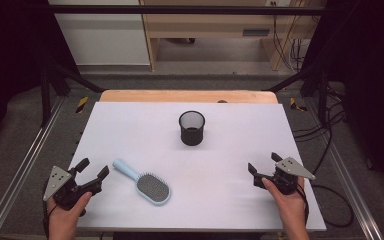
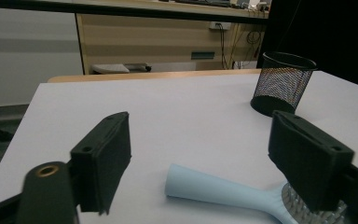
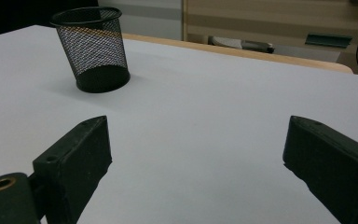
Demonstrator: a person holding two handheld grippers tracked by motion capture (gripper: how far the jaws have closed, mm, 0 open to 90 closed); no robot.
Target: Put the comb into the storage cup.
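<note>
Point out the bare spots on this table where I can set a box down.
Free: the far left corner, left of the mesh cup; the far right, right of the cup; the near middle between the hairbrush and the right gripper. Crowded: the near left, where the left gripper sits beside the brush handle.

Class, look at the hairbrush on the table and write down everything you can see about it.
The hairbrush is pale blue, plastic by its look, with a tapered handle and an oval head with a grey pad of short bristles facing up. It lies flat on the white table, handle pointing to the far left, just right of the open left gripper. Nothing else touches it.
</note>
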